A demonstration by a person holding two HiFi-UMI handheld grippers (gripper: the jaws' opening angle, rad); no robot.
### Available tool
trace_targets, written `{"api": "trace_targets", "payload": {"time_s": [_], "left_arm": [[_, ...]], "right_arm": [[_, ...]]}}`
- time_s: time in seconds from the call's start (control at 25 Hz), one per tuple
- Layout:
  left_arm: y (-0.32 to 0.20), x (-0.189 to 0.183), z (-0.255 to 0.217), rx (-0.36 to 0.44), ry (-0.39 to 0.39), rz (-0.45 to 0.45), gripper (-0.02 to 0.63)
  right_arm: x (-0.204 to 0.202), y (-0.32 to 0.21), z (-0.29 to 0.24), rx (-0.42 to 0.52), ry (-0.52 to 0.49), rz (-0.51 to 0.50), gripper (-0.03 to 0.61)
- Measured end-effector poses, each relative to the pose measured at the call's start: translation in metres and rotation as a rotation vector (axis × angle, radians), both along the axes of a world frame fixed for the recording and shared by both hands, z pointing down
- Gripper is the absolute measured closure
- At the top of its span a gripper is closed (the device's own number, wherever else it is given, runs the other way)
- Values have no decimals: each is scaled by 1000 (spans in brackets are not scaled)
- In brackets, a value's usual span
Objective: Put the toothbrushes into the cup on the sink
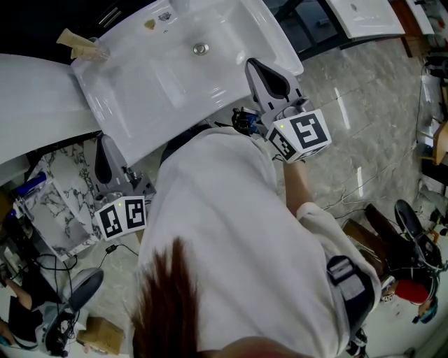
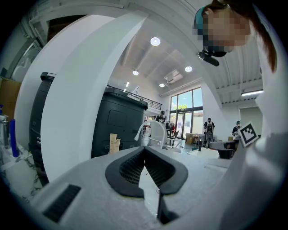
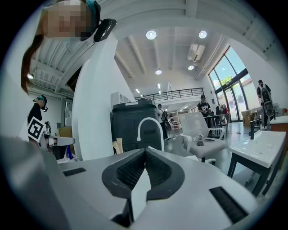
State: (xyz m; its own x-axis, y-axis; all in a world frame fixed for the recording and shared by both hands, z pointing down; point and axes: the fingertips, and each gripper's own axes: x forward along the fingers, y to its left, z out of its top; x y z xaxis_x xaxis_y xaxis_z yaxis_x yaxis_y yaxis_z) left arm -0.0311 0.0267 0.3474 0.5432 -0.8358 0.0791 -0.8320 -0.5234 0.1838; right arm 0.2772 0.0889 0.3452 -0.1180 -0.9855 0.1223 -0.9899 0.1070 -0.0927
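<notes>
The white sink (image 1: pixel 162 87) fills the upper head view, with its drain (image 1: pixel 201 48) near the back. On its far left corner stands a clear cup (image 1: pixel 96 52) with beige toothbrush handles (image 1: pixel 75 40) sticking out; the same handles (image 2: pixel 113 143) (image 3: pixel 118 146) show small in both gripper views. My left gripper (image 1: pixel 103 141) (image 2: pixel 144 149) hangs level below the sink's front left edge, shut and empty. By the front right edge my right gripper (image 1: pixel 253 64) (image 3: pixel 145 150) is also shut with nothing in it. The white faucet (image 3: pixel 149 130) rises beyond its tips.
A white curved counter (image 1: pixel 35 98) adjoins the sink on the left. Marble-patterned boxes (image 1: pixel 63 203) and cables lie on the floor below it. A black cabinet (image 3: pixel 135 119) stands behind the sink, and a second sink (image 1: pixel 364 15) lies at the top right. Gear clutters the floor (image 1: pixel 413 245) at the right.
</notes>
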Motion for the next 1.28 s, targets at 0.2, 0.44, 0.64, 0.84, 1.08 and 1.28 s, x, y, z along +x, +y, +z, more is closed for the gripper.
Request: {"api": "trace_targets", "payload": {"time_s": [0.2, 0.44, 0.64, 0.84, 1.08, 1.28], "left_arm": [[-1, 2, 0, -1, -2, 3, 598], [-4, 7, -1, -1, -3, 12, 598], [-3, 9, -2, 3, -2, 20, 598], [-2, 8, -3, 7, -1, 17, 598], [0, 7, -3, 8, 1, 14, 599], [2, 5, -2, 11, 6, 16, 598]], "right_arm": [[2, 0, 0, 2, -4, 4, 566], [7, 1, -1, 5, -14, 24, 566], [6, 2, -1, 5, 2, 18, 566], [4, 2, -2, 9, 8, 9, 566], [1, 2, -1, 7, 11, 0, 566], [-2, 3, -2, 10, 14, 5, 566]]}}
